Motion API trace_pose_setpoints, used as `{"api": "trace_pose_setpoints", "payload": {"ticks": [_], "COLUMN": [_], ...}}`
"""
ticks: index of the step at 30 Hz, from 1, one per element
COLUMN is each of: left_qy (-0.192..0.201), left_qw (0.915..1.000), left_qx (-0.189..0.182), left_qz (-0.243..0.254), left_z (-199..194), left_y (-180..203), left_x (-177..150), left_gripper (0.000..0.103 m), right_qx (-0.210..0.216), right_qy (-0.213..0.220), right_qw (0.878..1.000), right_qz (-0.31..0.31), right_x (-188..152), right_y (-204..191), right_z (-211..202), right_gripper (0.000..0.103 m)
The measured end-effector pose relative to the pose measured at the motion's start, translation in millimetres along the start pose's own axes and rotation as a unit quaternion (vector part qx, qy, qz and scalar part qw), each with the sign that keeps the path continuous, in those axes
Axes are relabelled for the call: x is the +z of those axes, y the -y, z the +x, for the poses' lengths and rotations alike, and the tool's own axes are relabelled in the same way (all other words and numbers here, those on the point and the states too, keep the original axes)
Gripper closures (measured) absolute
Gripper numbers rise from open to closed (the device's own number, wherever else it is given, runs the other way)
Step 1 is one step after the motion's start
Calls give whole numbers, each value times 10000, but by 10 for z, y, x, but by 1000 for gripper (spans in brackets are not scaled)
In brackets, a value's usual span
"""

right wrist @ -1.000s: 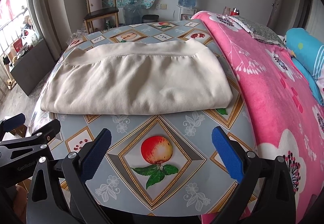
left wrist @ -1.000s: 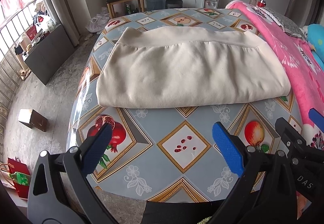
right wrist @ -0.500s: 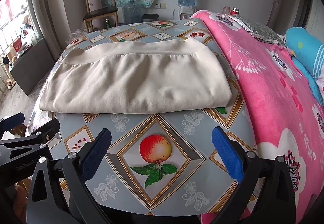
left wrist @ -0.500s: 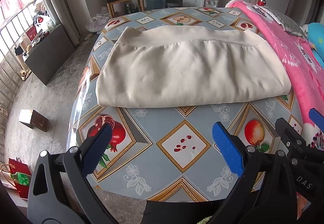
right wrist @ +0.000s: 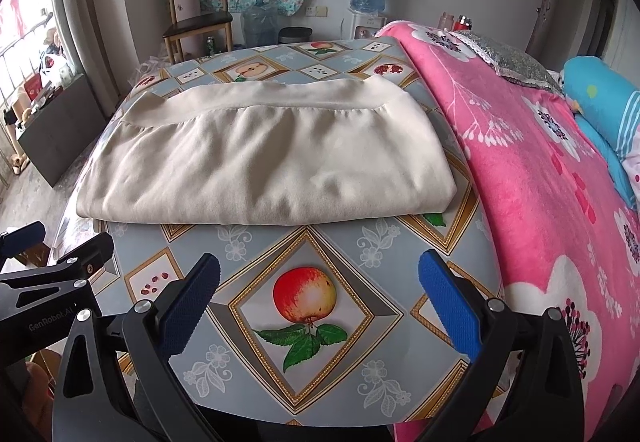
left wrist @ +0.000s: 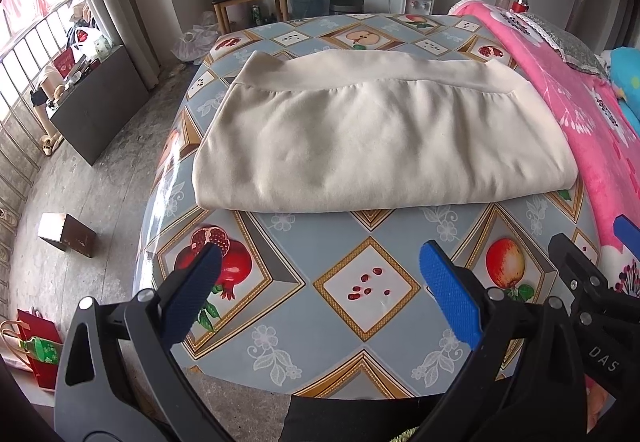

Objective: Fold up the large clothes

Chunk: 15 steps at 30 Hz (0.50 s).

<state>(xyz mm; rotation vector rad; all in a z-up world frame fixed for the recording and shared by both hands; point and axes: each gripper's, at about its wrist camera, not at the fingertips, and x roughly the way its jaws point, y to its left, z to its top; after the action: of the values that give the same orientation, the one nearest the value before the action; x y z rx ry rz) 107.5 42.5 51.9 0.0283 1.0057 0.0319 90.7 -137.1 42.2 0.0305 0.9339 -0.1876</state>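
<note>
The cream garment [left wrist: 376, 146] lies in the middle of the bench [left wrist: 320, 242], folded into a neat flat rectangle with its band at the far edge. It looks almost done; maybe one more fold would make it smaller, or it may be finished. The left hand-held gripper [left wrist: 320, 294] and the right hand-held gripper [right wrist: 320, 294] are both spread wide and hold nothing, hanging over the near edge, apart from the cloth. A pink blanket [right wrist: 540, 170] lies beside the bench.
</note>
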Motion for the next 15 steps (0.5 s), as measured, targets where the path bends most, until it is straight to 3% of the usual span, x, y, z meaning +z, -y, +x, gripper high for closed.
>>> {"api": "trace_pose_setpoints", "payload": {"ticks": [15], "left_qy": [32], "left_qw": [10000], "left_qx": [10], "left_qz": [-27], "left_z": [-17], "left_y": [-25], "left_x": [12], "left_gripper": [7], "right_qx": [-8], "right_qy": [9], "right_qw": [10000], "right_qz": [-23], "right_x": [4], "right_y": [-4], "right_z": [-9], "right_gripper": [6]}}
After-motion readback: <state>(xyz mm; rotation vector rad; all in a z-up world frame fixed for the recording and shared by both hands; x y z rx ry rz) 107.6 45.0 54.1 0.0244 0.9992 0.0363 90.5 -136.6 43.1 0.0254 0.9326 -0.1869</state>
